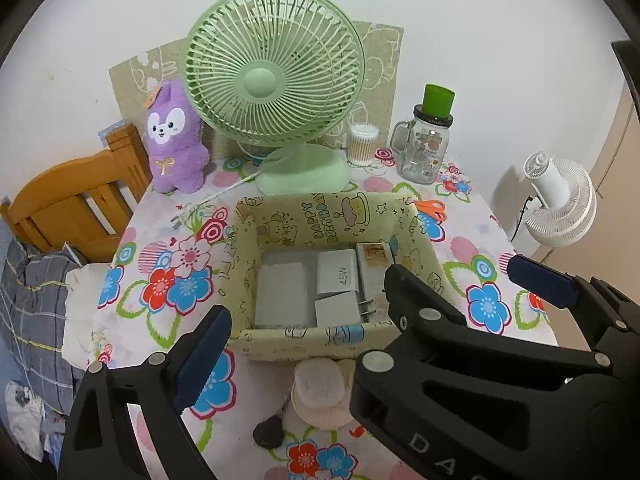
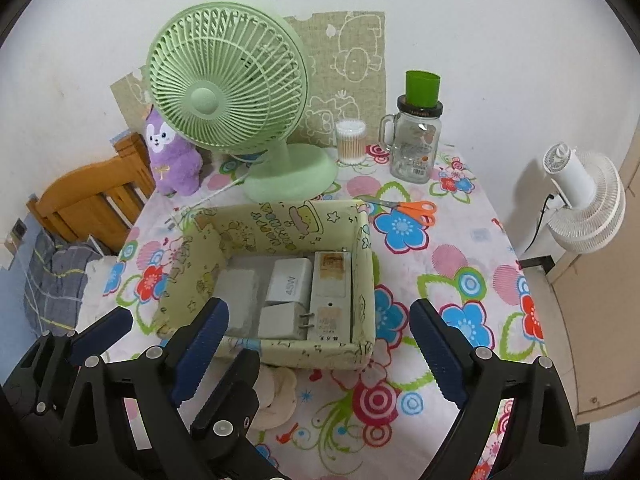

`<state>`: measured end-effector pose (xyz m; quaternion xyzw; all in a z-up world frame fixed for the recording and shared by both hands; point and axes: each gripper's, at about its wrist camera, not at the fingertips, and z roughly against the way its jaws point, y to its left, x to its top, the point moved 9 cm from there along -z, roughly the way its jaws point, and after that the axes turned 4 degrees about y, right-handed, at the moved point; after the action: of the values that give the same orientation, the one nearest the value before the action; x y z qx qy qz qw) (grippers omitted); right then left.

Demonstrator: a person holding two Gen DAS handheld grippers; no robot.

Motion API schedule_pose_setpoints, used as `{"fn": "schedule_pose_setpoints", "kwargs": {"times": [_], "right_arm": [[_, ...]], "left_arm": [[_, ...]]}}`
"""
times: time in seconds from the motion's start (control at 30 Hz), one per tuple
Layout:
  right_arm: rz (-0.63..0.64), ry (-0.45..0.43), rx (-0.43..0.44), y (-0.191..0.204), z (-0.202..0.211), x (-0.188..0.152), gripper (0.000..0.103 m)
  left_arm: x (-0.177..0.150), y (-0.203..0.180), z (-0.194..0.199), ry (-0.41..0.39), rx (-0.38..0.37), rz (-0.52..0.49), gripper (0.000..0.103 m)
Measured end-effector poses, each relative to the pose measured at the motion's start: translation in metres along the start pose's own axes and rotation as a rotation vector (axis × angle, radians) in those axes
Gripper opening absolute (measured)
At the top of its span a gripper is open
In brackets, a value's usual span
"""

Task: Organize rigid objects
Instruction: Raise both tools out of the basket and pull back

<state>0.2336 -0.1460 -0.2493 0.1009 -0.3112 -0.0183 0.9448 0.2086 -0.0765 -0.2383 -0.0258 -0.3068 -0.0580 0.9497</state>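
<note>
A paper-covered box (image 1: 248,276) (image 2: 362,280) stands mid-table on the flowered cloth. Inside lie a white 45W charger (image 1: 338,272) (image 2: 290,280), a smaller white plug (image 1: 336,312) (image 2: 280,320), a flat white block (image 1: 280,294) (image 2: 236,292) and a long labelled white device (image 2: 332,292). My left gripper (image 1: 320,344) hovers open near the box's front wall, its right finger hidden. My right gripper (image 2: 320,320) is open over the box's front half, holding nothing. The two grippers overlap; the right one's fingers (image 1: 540,280) cross the left wrist view.
A cream round item (image 1: 320,396) and a small black piece (image 1: 268,432) lie before the box. Behind stand a green fan (image 2: 224,92), purple plush (image 2: 172,160), cotton-swab tub (image 2: 351,140), glass jar (image 2: 416,148) and orange scissors (image 2: 416,208). White fan (image 2: 580,200) is at right.
</note>
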Motion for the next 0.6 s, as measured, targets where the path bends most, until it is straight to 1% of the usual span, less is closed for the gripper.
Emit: {"fn": "schedule_pose_setpoints", "kwargs": {"times": [0.6], "right_arm": [[-0.006, -0.020, -0.009, 0.006, 0.058, -0.026, 0.094]], "left_arm": [[-0.022, -0.003, 0.055, -0.034, -0.005, -0.015, 0.098]]}}
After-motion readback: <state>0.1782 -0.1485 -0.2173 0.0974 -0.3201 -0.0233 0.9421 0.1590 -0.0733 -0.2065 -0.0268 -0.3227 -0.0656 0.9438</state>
